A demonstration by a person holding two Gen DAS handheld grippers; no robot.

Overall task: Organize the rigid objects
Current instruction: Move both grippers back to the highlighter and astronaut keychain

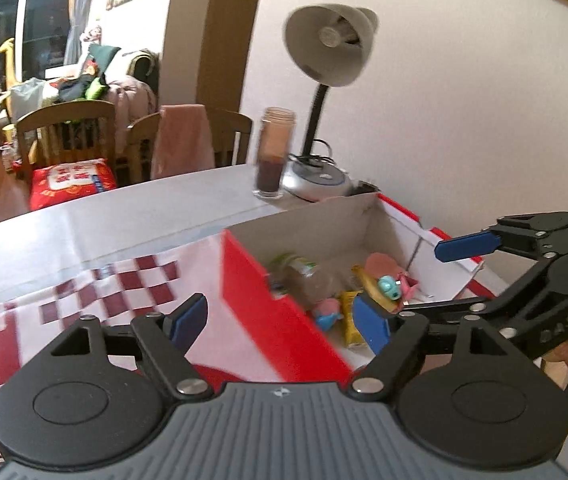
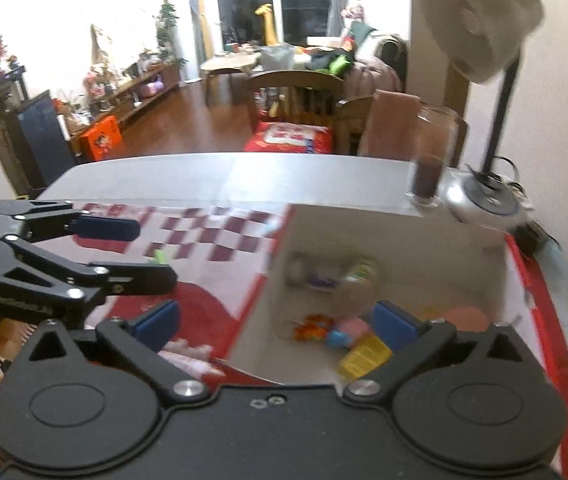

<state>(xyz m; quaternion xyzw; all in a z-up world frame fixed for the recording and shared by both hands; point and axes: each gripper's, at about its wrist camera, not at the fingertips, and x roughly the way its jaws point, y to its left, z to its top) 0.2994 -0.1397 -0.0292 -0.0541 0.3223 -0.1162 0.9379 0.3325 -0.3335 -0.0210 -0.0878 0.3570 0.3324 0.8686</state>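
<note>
A red and white cardboard box (image 1: 268, 280) stands open on the table and also shows in the right wrist view (image 2: 284, 280). Inside lie a clear plastic bottle (image 1: 303, 276), a yellow packet (image 1: 349, 312), a pink and blue toy (image 1: 327, 314), a teal toy (image 1: 388, 287) and a pink round item (image 1: 379, 262). My left gripper (image 1: 280, 320) is open and empty above the box's near left wall. My right gripper (image 2: 276, 326) is open and empty above the box's near edge. The right gripper also shows at the right of the left wrist view (image 1: 455, 276).
A glass jar with dark contents (image 1: 274, 152) and a desk lamp (image 1: 323, 80) stand behind the box near the wall. A red checkered cloth (image 1: 124, 284) covers the table's near part. Wooden chairs (image 1: 68, 136) stand beyond the far edge.
</note>
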